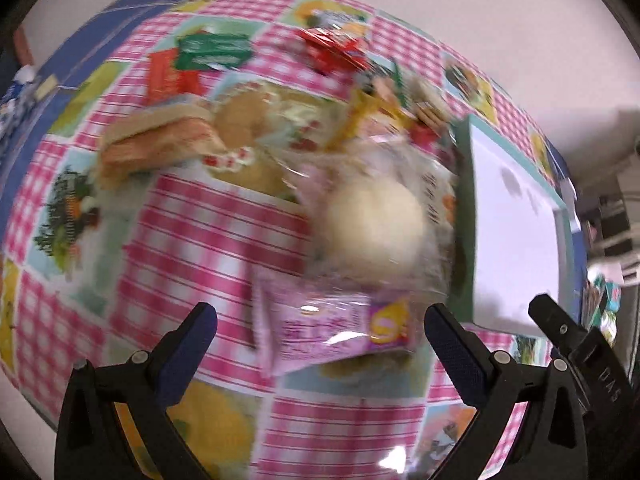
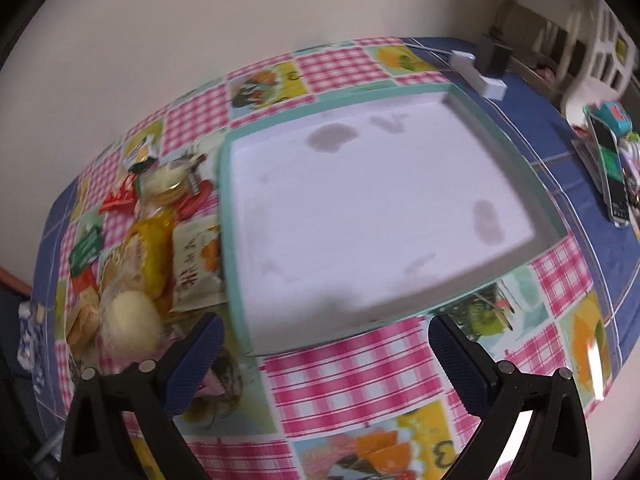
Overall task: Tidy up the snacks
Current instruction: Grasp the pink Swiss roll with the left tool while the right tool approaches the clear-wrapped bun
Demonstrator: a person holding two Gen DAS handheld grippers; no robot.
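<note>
A plain off-white wall (image 2: 200, 20) rises behind the table, which is covered by a patchwork tablecloth (image 2: 352, 384) of pink gingham squares and food pictures with a blue border (image 2: 576, 196). At the far right corner, blurred white furniture (image 2: 600, 52) with open slots stands past the table edge. A white power strip (image 2: 480, 74) with a dark plug lies on the blue border near that corner, and the light is soft and even.
</note>
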